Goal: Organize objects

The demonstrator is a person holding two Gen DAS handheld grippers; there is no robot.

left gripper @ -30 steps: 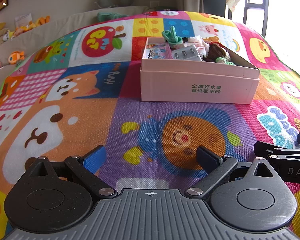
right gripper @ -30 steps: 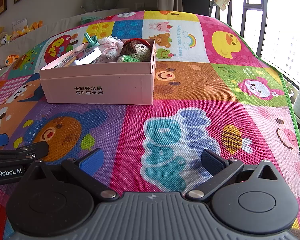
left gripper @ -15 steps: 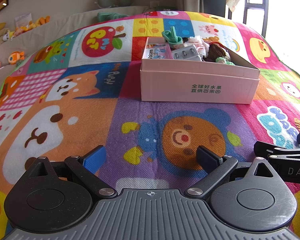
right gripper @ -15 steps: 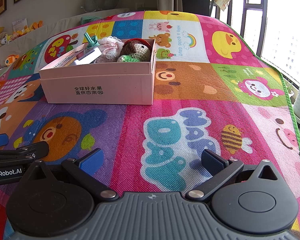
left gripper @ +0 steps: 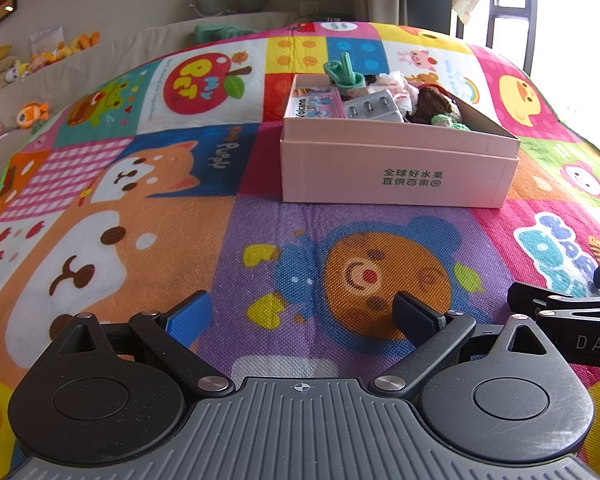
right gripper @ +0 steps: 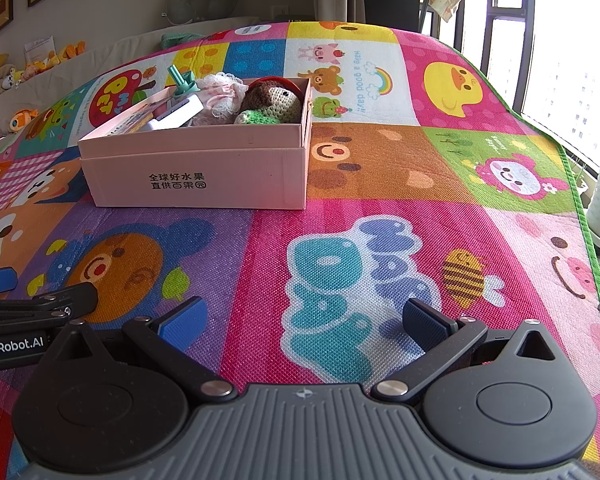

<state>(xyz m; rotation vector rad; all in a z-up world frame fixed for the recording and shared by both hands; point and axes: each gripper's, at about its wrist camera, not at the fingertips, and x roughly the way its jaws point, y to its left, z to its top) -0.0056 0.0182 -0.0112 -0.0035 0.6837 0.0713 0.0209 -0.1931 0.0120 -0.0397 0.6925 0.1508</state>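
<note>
Nothing has moved since earlier: both the left gripper (left gripper: 302, 312) and right gripper (right gripper: 306, 318) gape wide and empty over bare mat (left gripper: 260, 240), well short of the filled box (left gripper: 396, 168).

You see a pale pink box (left gripper: 396, 168) printed with green characters, on a play mat (left gripper: 148, 264) patchworked in purple, magenta, orange and blue cartoon squares. Inside: a teal toy (left gripper: 342, 72), brown crochet doll (right gripper: 276, 98), white-pink lace (right gripper: 220, 92).
</note>
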